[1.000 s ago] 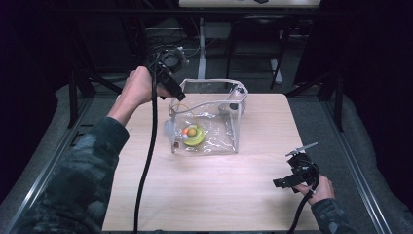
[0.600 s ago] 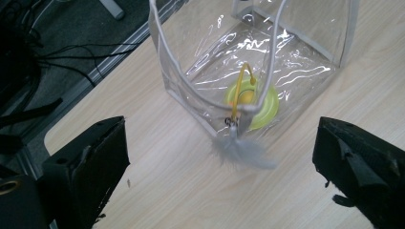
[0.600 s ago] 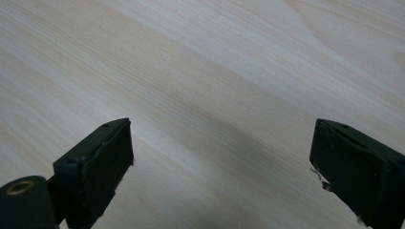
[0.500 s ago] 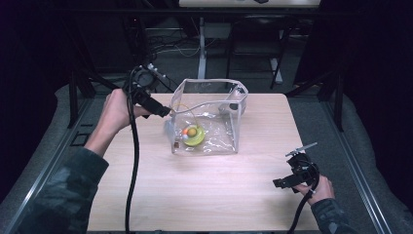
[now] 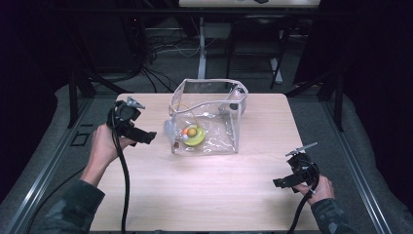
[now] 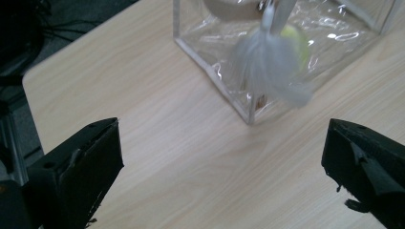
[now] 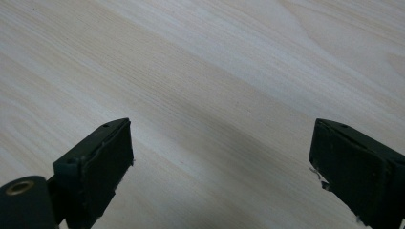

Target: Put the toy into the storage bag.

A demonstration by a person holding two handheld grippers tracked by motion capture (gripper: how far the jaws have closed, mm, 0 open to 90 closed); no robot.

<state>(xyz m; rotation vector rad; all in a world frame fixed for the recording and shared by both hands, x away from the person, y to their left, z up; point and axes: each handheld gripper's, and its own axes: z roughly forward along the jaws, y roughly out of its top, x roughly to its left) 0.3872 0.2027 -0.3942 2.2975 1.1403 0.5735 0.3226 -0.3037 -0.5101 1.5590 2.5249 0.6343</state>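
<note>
- With my left gripper (image 5: 146,138) low over the table (image 5: 204,195) just left of the clear pouch (image 5: 207,117), its jaws have just been opening and now stand wide, nothing between them.
- In the left gripper view the pouch's near corner (image 6: 250,112) sits ahead of my jaws, a white tassel (image 6: 270,67) hanging against its wall.
- The pouch stands upright near the table's middle, mouth open at the top; a yellow-green thing (image 5: 195,137) with a small orange ball (image 5: 192,131) on it lies inside on the bottom.
- My right gripper (image 5: 285,183) rests near the front right corner, well apart from the pouch, jaws spread wide over bare wood and empty.
- I judge the job in hand is to take hold of the pouch's left side; for that I should come in level, aim at the stiff seam edge rather than the slack film, and close slowly so the pouch does not slide or tip.
- The tassel could snag between my pads, so I would keep it outside the bite.
</note>
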